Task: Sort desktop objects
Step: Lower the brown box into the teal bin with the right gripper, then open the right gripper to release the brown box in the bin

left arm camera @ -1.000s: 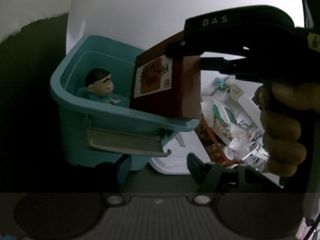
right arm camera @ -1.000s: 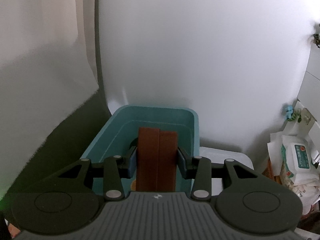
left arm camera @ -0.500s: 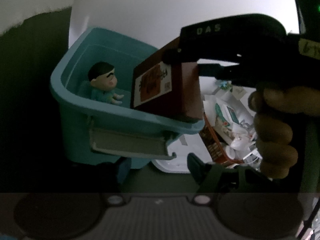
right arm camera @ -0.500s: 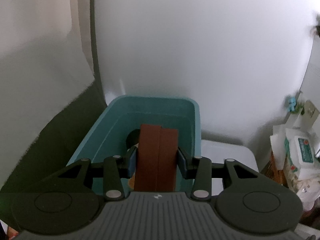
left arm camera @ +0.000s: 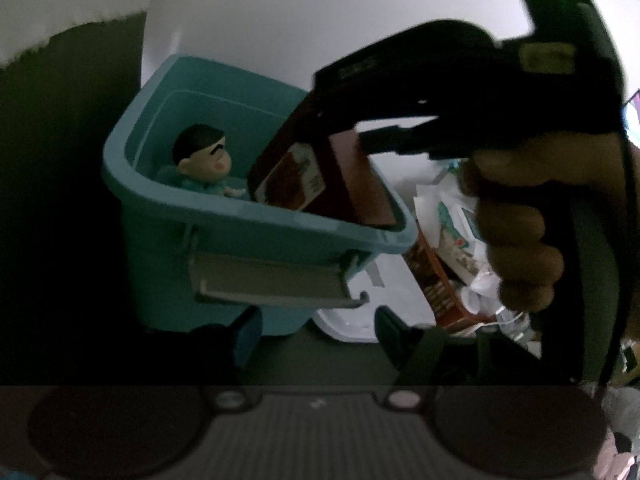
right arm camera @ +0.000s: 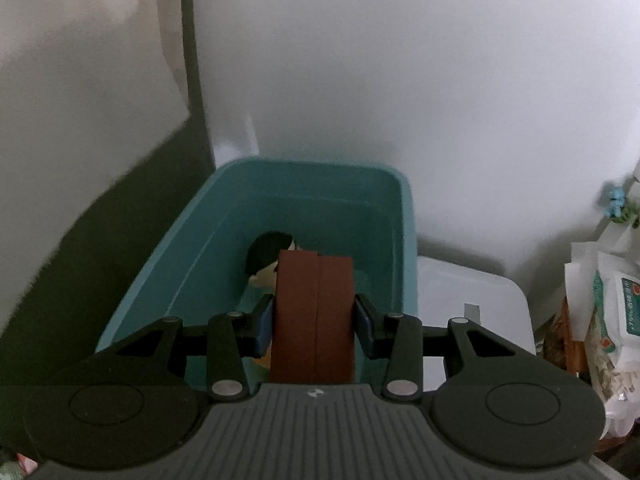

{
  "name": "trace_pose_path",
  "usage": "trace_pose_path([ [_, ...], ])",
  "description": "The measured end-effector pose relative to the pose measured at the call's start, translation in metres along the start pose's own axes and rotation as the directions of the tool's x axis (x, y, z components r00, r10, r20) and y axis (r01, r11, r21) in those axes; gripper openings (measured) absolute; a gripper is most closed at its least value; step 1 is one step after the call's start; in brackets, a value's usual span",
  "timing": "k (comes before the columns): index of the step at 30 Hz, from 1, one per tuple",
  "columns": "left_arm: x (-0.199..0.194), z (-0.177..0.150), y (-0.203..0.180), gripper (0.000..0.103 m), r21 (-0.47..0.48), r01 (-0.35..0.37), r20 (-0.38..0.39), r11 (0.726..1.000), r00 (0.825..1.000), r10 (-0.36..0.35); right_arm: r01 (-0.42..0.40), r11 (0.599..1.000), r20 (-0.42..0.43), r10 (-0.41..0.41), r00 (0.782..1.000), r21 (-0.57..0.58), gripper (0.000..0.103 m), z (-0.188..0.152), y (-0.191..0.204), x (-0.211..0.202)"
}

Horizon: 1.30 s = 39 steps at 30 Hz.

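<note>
Bin of teal plastic [right arm camera: 404,216], open-topped, is shown directly beneath the flat reddish-brown cardboard box [right arm camera: 314,316], whose long axis is tilted into the opening beside a dark-haired toy figurine [left arm camera: 204,160]; the box is clamped by the right gripper [right arm camera: 314,322], while the left gripper [left arm camera: 316,330] is seen open, empty, near the bin's front.

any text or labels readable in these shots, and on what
None reads clearly.
Brown box: printed label, blurred.
Right tongs body: raised lettering, motion-blurred.
Yellow sticker on that tool: illegible.
Wipes pack: print too small.
</note>
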State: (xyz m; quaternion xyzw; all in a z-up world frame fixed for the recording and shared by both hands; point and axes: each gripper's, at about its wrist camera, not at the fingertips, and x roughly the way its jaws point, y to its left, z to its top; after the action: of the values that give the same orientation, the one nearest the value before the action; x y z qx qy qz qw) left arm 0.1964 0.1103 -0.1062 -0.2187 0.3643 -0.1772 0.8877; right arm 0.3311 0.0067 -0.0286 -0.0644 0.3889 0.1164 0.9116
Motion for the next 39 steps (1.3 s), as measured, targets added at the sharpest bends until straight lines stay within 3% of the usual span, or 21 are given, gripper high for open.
trace_pose_path([
  [6, 0.004, 0.001, 0.001, 0.066, 0.0, -0.005, -0.008, 1.0, 1.0, 0.005, 0.024, 0.998, -0.103, -0.031, 0.994, -0.066, 0.044, -0.003, 0.012, 0.03],
  [17, 0.012, 0.002, 0.004, 0.066, -0.003, -0.008, -0.021, 1.0, 1.0, 0.008, 0.131, 0.987, -0.146, -0.144, 0.979, -0.095, 0.046, -0.005, 0.019, 0.034],
  [22, 0.014, 0.002, 0.003, 0.066, 0.004, -0.009, -0.024, 1.0, 1.0, 0.009, 0.127, 0.99, -0.152, -0.134, 0.979, -0.054, 0.048, -0.004, 0.012, 0.029],
  [26, 0.016, 0.003, 0.001, 0.066, 0.01, -0.002, -0.022, 1.0, 1.0, 0.003, 0.11, 0.994, -0.135, -0.113, 0.984, -0.029, 0.064, -0.004, 0.007, 0.021],
  [39, 0.008, 0.0, -0.003, 0.066, 0.04, -0.022, -0.002, 0.999, 1.0, 0.022, 0.059, 0.998, -0.078, -0.06, 0.995, -0.012, 0.064, -0.006, -0.007, -0.042],
])
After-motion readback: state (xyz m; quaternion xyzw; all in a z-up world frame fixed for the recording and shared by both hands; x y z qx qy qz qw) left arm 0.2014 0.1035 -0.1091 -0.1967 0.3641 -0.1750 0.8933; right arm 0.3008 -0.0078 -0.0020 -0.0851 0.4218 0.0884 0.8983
